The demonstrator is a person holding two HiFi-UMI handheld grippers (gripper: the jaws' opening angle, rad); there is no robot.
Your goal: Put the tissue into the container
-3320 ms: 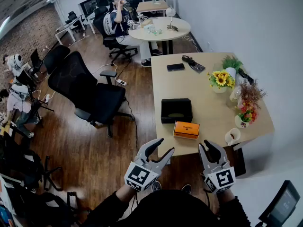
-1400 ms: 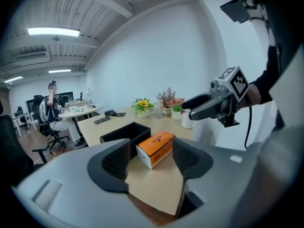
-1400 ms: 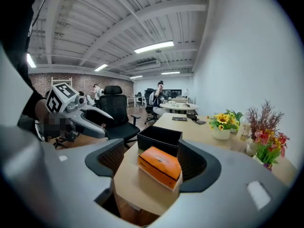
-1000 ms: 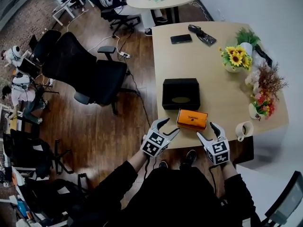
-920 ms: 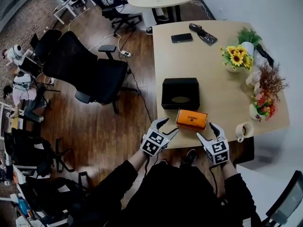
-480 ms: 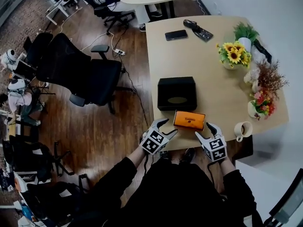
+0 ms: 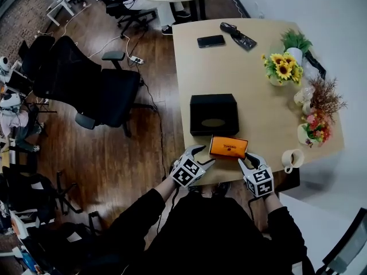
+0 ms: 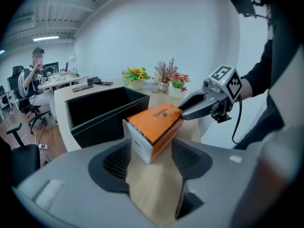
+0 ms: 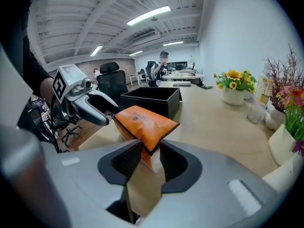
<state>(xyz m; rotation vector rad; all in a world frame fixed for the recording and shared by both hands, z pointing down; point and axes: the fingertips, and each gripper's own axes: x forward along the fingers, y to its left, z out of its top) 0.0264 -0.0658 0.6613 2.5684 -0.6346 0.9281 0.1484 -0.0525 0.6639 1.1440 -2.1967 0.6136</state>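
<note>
An orange tissue pack (image 7: 228, 146) lies near the front edge of the wooden table (image 7: 241, 73), just in front of an open black container (image 7: 195, 114). My right gripper (image 7: 245, 159) is at the pack's right end. Its jaws have just been closing, and they now pinch a crumpled corner of the pack (image 9: 142, 122). My left gripper (image 7: 206, 154) is at the pack's left end, open. In the left gripper view the pack's white end (image 8: 154, 123) sits between the spread fingers without the pads pressing it. The container (image 8: 102, 113) stands right behind the pack.
A white mug (image 7: 291, 159) stands to the right of the pack. Flower pots (image 7: 279, 70) (image 7: 314, 128) line the table's right side. A phone (image 7: 210, 40) lies at the far end. A black office chair (image 7: 97, 90) stands left of the table.
Both grippers have come down and forward to the two ends of the pack. The right jaws have closed on its right corner. The left jaws stay spread.
</note>
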